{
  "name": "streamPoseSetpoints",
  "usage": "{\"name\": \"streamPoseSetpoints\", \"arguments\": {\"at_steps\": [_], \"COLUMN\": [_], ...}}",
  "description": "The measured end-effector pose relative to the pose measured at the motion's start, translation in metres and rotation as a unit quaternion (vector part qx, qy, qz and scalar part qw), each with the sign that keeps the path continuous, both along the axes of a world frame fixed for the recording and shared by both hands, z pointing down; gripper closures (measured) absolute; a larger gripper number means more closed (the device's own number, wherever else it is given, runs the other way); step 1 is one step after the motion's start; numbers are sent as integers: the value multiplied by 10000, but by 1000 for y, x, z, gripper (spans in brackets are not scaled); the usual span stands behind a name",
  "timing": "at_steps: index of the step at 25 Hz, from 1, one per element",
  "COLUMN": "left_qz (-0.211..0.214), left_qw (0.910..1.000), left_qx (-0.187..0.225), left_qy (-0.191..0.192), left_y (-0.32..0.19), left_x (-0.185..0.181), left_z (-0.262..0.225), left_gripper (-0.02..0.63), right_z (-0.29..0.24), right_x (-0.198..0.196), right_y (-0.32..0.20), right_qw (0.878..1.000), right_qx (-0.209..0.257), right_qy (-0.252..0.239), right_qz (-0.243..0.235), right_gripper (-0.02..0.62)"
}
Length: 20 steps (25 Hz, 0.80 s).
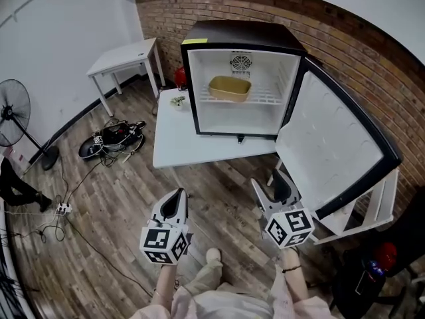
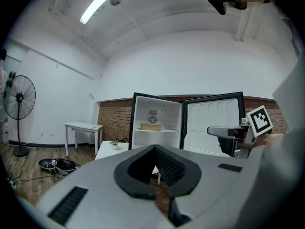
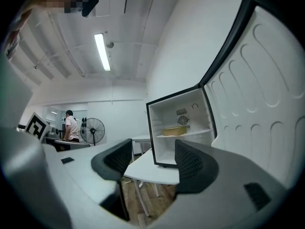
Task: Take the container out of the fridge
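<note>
Early stage of the task, door-open condition. The mini fridge [image 1: 239, 37] stands on a white desk [image 1: 178, 148] against the brick wall, and its door [image 1: 332, 155] is swung wide to the person's right, so the interior is fully exposed. The container [image 1: 230, 88], a shallow tan tray with rounded corners, lies inside on the wire shelf [image 1: 267, 100]. It sits left of the shelf's centre, just below the round fan grille [image 1: 241, 62] in the rear wall, and nothing touches it. It rests flat with its open side up; its long axis runs side to side, parallel to the fridge opening, so one long wall faces the person. The left gripper [image 1: 178, 195] has its jaws together with nothing between them. The right gripper [image 1: 270, 181] has its jaws wide apart, and only the desk edge and floor show in the gap. Both grippers hang low in front of the desk, well apart from the fridge and the container, the right one near the lower edge of the open door. Judged from this arrangement, opening the door is done. The reach into the compartment, the grasp on the container and its withdrawal past the door frame all remain. The long near wall looks the easiest part for a jaw to take.
</note>
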<state>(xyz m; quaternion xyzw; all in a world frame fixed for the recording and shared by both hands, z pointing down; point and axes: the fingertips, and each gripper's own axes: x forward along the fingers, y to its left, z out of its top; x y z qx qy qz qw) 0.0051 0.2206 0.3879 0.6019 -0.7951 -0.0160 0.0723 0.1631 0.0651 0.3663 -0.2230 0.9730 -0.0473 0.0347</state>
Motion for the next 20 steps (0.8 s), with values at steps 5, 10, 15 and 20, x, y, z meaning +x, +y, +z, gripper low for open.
{"name": "streamPoseSetpoints", "arguments": {"at_steps": [5,10,15,20], "left_qz": [167,295,410,541], "left_qw": [9998,9995,9992,9985], "left_qx": [-37,-24,17,98], "left_qy": [46,60,42,-19], "left_y": [-42,-80,-109,-128], "left_x": [-34,-66,-94,-114], "left_z": [4,5,4,3], "left_gripper": [616,615,615,615], "right_z": [7,9,9,7], "right_x": [-34,-65,-89,-104], "right_y": [-36,-67,-94,-109], "right_qw": [9999,9998,9995,9988], "right_qx": [-110,-72,-39,151], "right_qy": [75,167,196,306], "right_qz": [45,112,246,347], "right_gripper": [330,330,330,330]}}
